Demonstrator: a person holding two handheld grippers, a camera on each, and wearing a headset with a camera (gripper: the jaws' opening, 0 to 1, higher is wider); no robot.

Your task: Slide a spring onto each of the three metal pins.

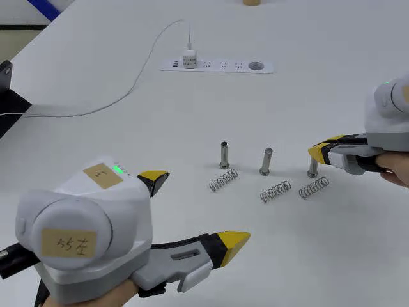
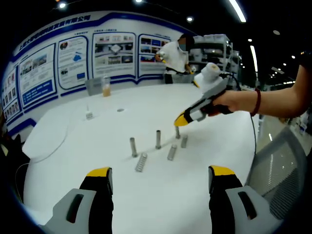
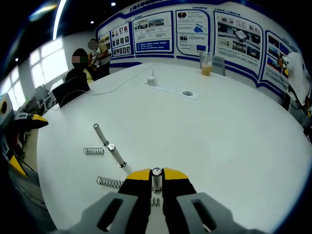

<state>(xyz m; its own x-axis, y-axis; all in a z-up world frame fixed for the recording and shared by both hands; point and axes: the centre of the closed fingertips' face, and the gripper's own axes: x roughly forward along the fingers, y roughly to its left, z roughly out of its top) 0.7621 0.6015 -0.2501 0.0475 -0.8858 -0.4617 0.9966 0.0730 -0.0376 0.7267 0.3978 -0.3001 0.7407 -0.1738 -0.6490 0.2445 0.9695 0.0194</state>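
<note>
Closest in, the left tool hung low over the tabletop, its yellow-tipped jaws spread wide with nothing between them and bare white surface on every side. Just past it, three springs lay flat in a loose row: the left spring, the middle spring and the right spring. None was on a pin; each lay just in front of one. Behind them the left pin and the middle pin stood upright and bare, with clear gaps between them. At the right pin the right tool was in from the right side, jaws closed on the pin's top. The right gripper view had the pin's head pinched between the yellow tips. Beyond the pins a broad stretch of tabletop lay open up to a power strip with a white plug. Its cable trailed left toward the tabletop's slanting edge. Farthest off, a cup stood near the far rim.
</note>
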